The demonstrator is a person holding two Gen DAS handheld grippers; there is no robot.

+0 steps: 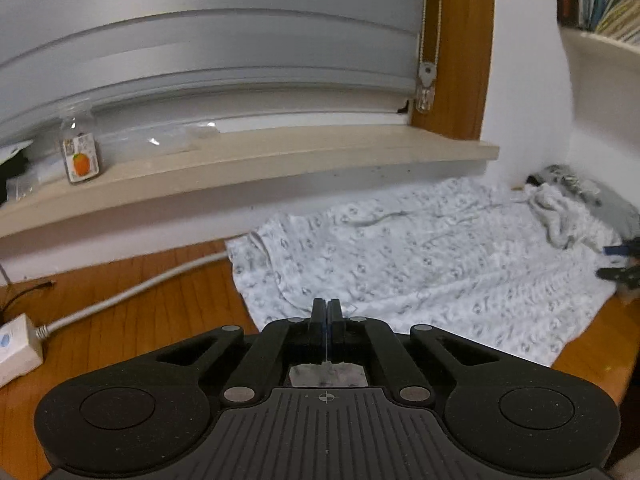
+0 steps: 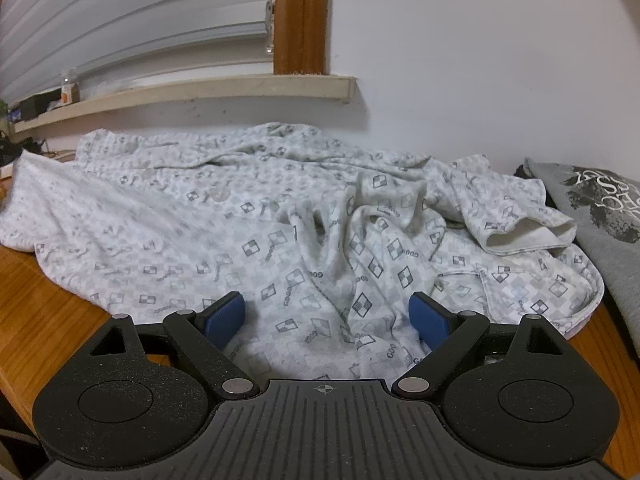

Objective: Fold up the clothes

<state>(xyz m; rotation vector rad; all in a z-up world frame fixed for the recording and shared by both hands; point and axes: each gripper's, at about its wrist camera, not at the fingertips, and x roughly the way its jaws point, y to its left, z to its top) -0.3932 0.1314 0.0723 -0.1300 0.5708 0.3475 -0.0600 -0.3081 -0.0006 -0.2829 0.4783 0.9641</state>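
Note:
A white pyjama shirt (image 1: 440, 256) printed with small grey checks lies spread and rumpled on the wooden tabletop (image 1: 152, 312). My left gripper (image 1: 327, 308) is at the shirt's near left edge, its fingers pressed together. Cloth shows right behind the pads, so it appears pinched on that edge. In the right wrist view the shirt (image 2: 224, 224) fills the middle, with a cuffed sleeve (image 2: 528, 236) bunched at the right. My right gripper (image 2: 326, 320) stands open low over the shirt's near hem, blue pads (image 2: 226, 316) wide apart. The right gripper (image 1: 618, 262) also shows at the shirt's right edge.
A grey printed T-shirt (image 2: 600, 208) lies folded at the right, against the wall. A window sill (image 1: 240, 168) juts out above the table's back and carries a small bottle (image 1: 80, 152). At the left lie a white power strip (image 1: 16, 348) and its cable (image 1: 132, 292).

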